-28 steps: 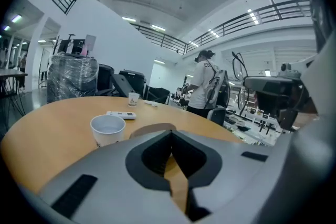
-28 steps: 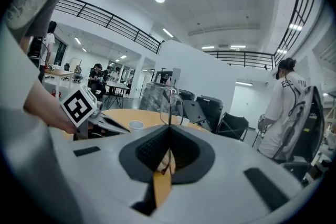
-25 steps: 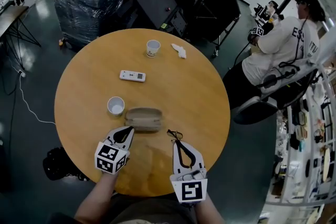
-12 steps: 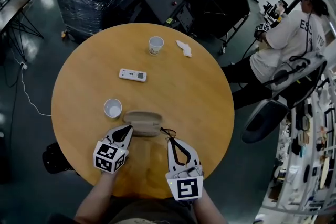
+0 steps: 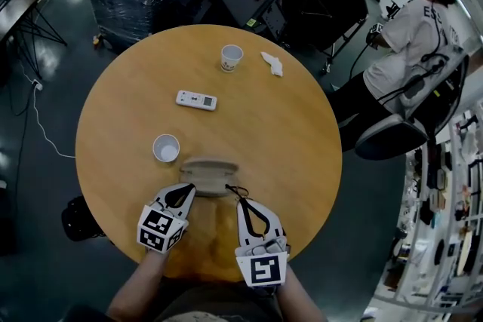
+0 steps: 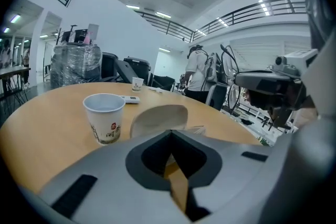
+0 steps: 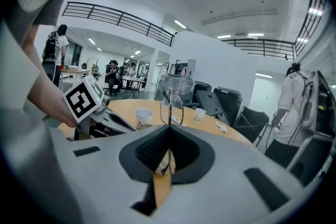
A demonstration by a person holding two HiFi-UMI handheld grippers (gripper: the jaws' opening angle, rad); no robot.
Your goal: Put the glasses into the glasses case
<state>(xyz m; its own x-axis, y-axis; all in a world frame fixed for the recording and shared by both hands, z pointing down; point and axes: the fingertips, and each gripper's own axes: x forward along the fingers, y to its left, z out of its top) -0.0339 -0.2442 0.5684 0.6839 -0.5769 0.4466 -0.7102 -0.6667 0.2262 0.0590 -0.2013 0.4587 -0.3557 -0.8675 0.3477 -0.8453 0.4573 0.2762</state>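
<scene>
The tan glasses case (image 5: 205, 171) lies on the round wooden table (image 5: 287, 132) near its front edge; in the left gripper view the case (image 6: 157, 118) appears open with its lid raised. My right gripper (image 5: 240, 198) is shut on the thin dark-framed glasses (image 5: 234, 191), just right of the case. In the right gripper view the glasses (image 7: 171, 107) stand upright from the closed tips (image 7: 168, 128). My left gripper (image 5: 186, 189) sits at the case's front left corner. Its jaws (image 6: 170, 132) meet with nothing between them.
A white paper cup (image 5: 166, 148) stands just left of the case. A white remote (image 5: 196, 99), a second cup (image 5: 232, 57) and a crumpled tissue (image 5: 272, 62) lie farther back. A person (image 5: 411, 34) and an office chair (image 5: 392, 136) are off to the right.
Both grippers have sunk and drawn in toward the case. The glasses have come closer to its right end. The right jaws stayed shut on them.
</scene>
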